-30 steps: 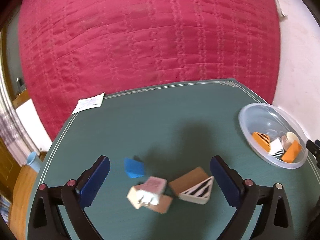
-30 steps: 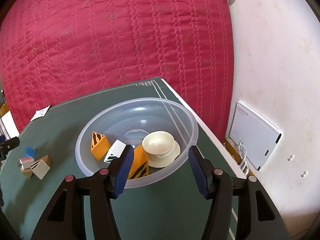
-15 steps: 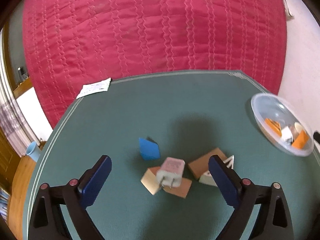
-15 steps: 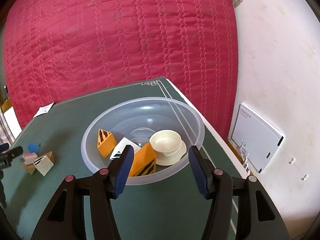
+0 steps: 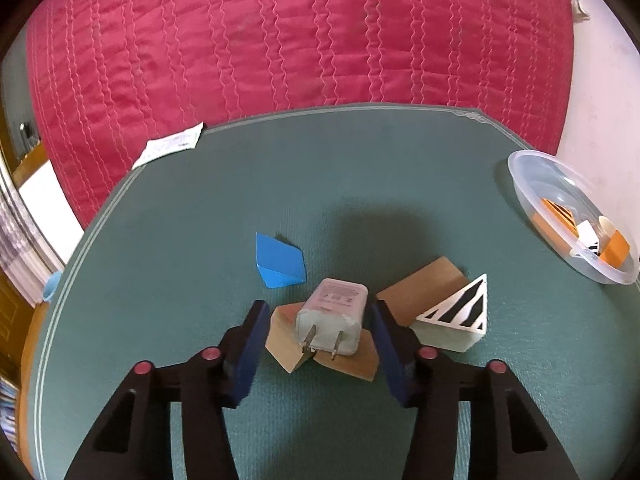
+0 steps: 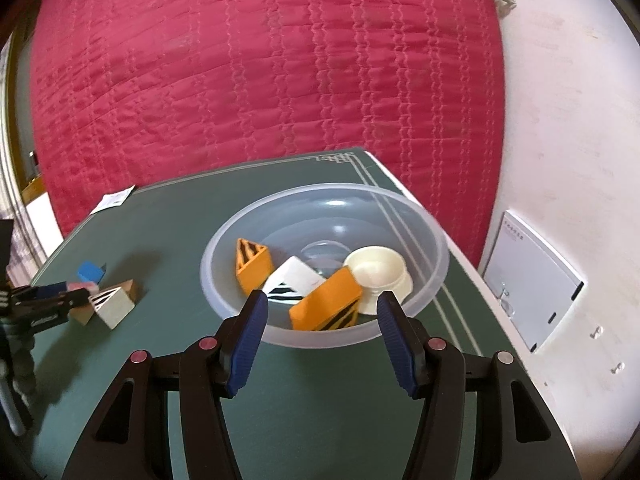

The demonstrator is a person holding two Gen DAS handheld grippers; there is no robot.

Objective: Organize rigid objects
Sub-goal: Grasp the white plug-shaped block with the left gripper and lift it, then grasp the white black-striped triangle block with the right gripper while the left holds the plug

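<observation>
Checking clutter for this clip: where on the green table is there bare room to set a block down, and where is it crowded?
Bare: the green table between the paper slip, the blue block and the clear bowl, and the near strip before the right gripper. Crowded: around the charger, the tan blocks and striped wedge, where the left gripper has just been closing.

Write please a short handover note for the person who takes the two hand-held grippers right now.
Left hand-held gripper: jaws have just been closing around the white two-pin wall charger; pads not visibly pressing it yet.
Right hand-held gripper: open, empty, at the near rim of the clear plastic bowl.
Done: two orange striped blocks, a white striped block and a cream round cup lie in the bowl.
Left: the charger, the blue block, tan wooden blocks and white striped wedge on the green table.
</observation>
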